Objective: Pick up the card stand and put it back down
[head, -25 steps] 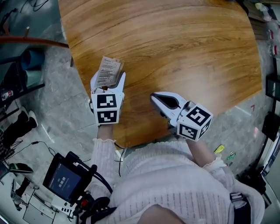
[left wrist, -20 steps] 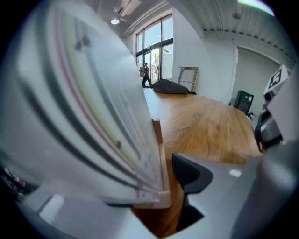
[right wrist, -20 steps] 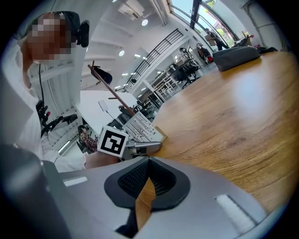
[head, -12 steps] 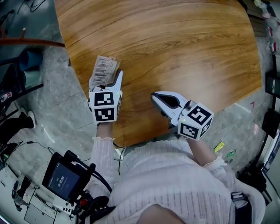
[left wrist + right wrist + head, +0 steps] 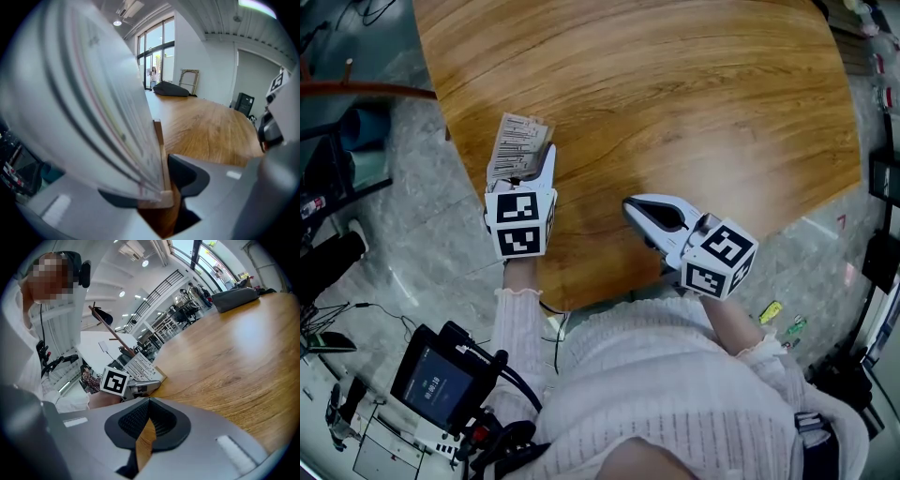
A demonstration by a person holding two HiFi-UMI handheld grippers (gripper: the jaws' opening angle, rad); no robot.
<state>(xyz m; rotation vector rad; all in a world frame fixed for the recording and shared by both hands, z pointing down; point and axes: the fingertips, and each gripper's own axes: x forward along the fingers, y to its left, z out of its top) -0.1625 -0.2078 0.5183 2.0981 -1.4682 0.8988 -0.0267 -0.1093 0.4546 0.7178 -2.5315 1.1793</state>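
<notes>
Wooden worktop (image 5: 703, 112) is carrying the card stand (image 5: 517, 145), so I'm closing L tongs (image 5: 523, 176) round its base to lift it, R tongs (image 5: 630, 208) idling pressed together.

Honey-brown wood-grain table (image 5: 675, 94); card stand (image 5: 517, 148) white with black printed lines, pale wooden base.

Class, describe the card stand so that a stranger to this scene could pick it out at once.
Find the big wooden table, then look at its left edge near the person. There the left claw is closing around the card stand, a small wooden base holding a white card. Unlike the claws with their marker cubes, it is thin and covered in lines of print.
</notes>
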